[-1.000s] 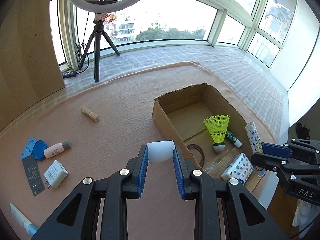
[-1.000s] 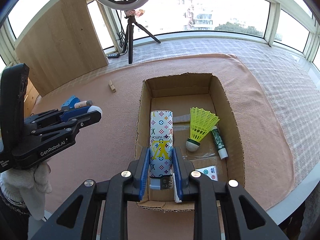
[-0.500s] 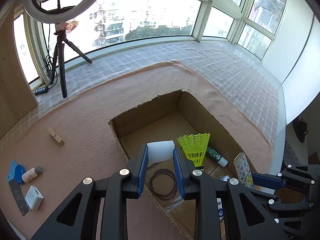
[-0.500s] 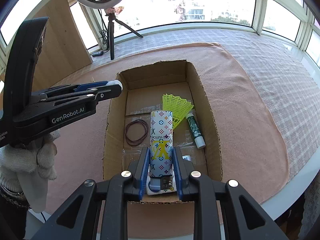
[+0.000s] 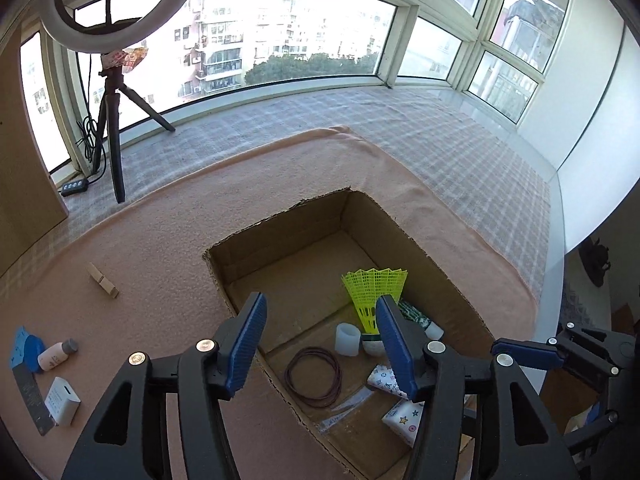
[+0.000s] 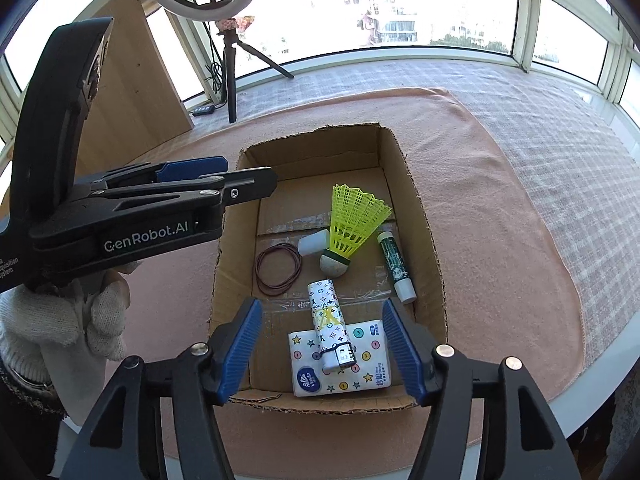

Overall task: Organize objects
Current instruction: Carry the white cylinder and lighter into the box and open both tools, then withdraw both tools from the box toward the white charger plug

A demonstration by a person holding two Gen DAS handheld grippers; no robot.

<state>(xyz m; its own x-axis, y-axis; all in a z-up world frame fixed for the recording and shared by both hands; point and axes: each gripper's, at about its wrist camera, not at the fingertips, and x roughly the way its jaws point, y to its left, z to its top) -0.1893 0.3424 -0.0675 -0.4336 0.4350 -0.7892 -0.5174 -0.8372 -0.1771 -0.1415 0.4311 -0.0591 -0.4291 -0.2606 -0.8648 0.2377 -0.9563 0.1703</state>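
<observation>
An open cardboard box (image 6: 428, 240) (image 5: 280, 220) sits on the pink cloth. In it lie a white cap-like cylinder (image 6: 314, 242) (image 5: 347, 339), a yellow shuttlecock (image 6: 352, 220) (image 5: 374, 292), a brown rubber band loop (image 6: 278, 269) (image 5: 314, 376), a green tube (image 6: 396, 266), a patterned lighter (image 6: 330, 324) and a tissue pack (image 6: 340, 364). My left gripper (image 5: 320, 344) is open and empty above the box's near left side. My right gripper (image 6: 322, 350) is open and empty above the lighter.
On the cloth left of the box lie a wooden clothespin (image 5: 103, 280), a small pink bottle (image 5: 56, 354), a blue item (image 5: 26, 348), a white charger (image 5: 62, 400) and a dark card (image 5: 30, 396). A ring-light tripod (image 5: 114, 120) stands at the back.
Both grippers opened. The left one let the white cylinder fall into the box; the right one let the lighter fall onto the tissue pack.
</observation>
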